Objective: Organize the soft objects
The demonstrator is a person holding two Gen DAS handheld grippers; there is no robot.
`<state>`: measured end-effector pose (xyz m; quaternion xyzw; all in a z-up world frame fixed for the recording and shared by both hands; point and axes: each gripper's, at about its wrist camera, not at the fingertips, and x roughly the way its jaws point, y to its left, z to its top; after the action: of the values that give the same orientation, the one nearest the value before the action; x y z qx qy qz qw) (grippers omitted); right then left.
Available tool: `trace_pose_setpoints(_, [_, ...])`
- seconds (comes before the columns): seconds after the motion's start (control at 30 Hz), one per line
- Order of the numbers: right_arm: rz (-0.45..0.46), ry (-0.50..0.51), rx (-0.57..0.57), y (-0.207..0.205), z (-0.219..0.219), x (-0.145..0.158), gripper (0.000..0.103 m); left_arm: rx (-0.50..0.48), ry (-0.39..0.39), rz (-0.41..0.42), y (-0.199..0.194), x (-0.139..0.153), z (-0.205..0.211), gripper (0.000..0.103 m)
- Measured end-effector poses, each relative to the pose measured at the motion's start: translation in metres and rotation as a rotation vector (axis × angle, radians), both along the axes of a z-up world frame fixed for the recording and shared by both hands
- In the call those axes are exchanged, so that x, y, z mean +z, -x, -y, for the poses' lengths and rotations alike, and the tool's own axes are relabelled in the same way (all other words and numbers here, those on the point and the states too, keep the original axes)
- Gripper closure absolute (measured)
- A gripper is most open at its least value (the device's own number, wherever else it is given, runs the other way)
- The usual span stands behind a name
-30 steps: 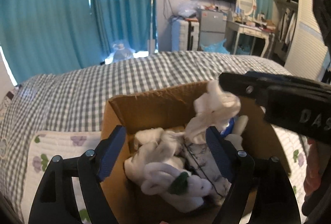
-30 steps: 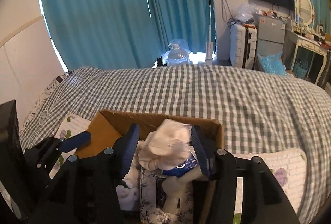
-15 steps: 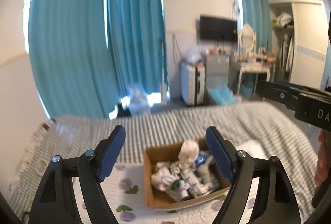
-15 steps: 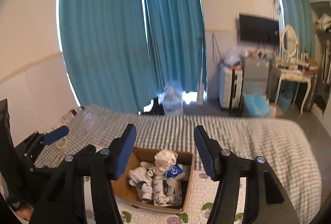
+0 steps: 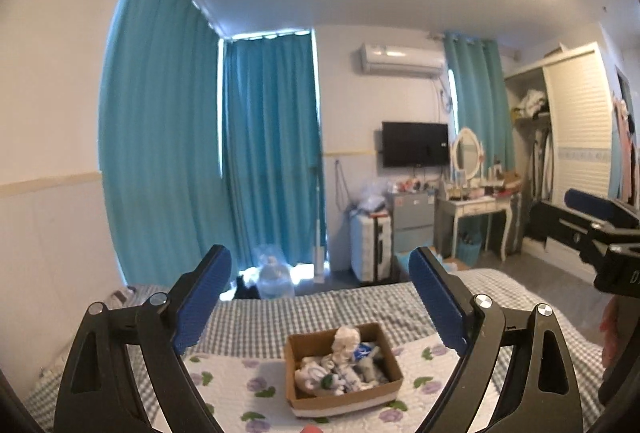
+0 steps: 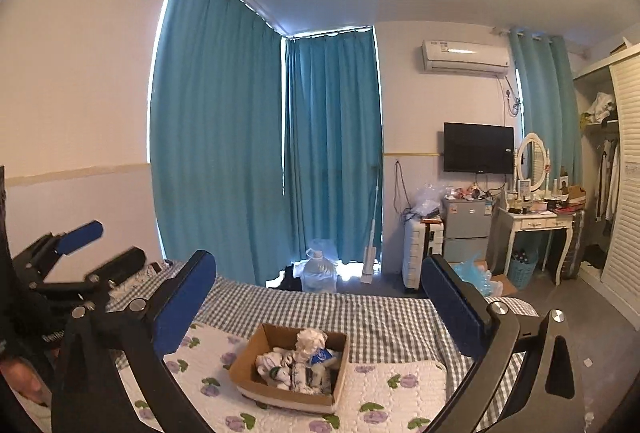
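Note:
A cardboard box (image 5: pixel 308 399) (image 6: pixel 248 359) sits on the white floral quilt (image 5: pixel 248 389) (image 6: pixel 392 381) on the bed. It holds several soft white items (image 5: pixel 344 365) (image 6: pixel 298 359), one with a blue patch. My left gripper (image 5: pixel 320 301) is open and empty, held high and well back from the box. My right gripper (image 6: pixel 320 309) is open and empty too, also far above the box. Each gripper shows at the edge of the other's view.
The bed has a grey checked cover (image 6: pixel 360 317). Beyond it are teal curtains (image 6: pixel 332 153), a water bottle (image 6: pixel 318 271), a suitcase (image 5: pixel 370 249), a small fridge (image 6: pixel 466 229), a white dressing table (image 6: pixel 536 229), a wall TV (image 6: pixel 478 149) and a wardrobe (image 5: pixel 576 153).
Both grippers have pulled up and far back from the box. The right gripper let go of the white soft item, which now lies in the box.

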<state>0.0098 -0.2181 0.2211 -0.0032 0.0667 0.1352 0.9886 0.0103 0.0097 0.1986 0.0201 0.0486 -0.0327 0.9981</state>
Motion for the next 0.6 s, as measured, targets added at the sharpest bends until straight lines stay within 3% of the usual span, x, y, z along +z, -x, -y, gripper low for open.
trace_pose_setpoints(0.17, [-0.014, 0.006, -0.001, 0.01, 0.003, -0.037, 0.0, 0.041, 0.031, -0.018, 0.001, -0.038, -0.001, 0.011])
trace_pose_setpoints(0.27, [-0.029, 0.043, -0.014, 0.0, 0.001, -0.069, 0.0, 0.068, 0.052, -0.044, -0.002, -0.065, -0.005, 0.011])
trace_pose_setpoints(0.4, [-0.09, 0.073, -0.032, -0.023, -0.006, -0.128, 0.0, 0.114, 0.038, -0.013, -0.014, -0.109, -0.002, 0.011])
trace_pose_setpoints(0.53, [-0.177, -0.012, -0.039, -0.049, -0.004, -0.186, 0.0, 0.104, 0.069, -0.11, -0.038, -0.151, 0.0, 0.011])
trace_pose_setpoints(0.6, [-0.225, -0.001, -0.043, -0.064, -0.004, -0.206, 0.0, 0.116, 0.065, -0.138, -0.042, -0.164, 0.0, 0.011])
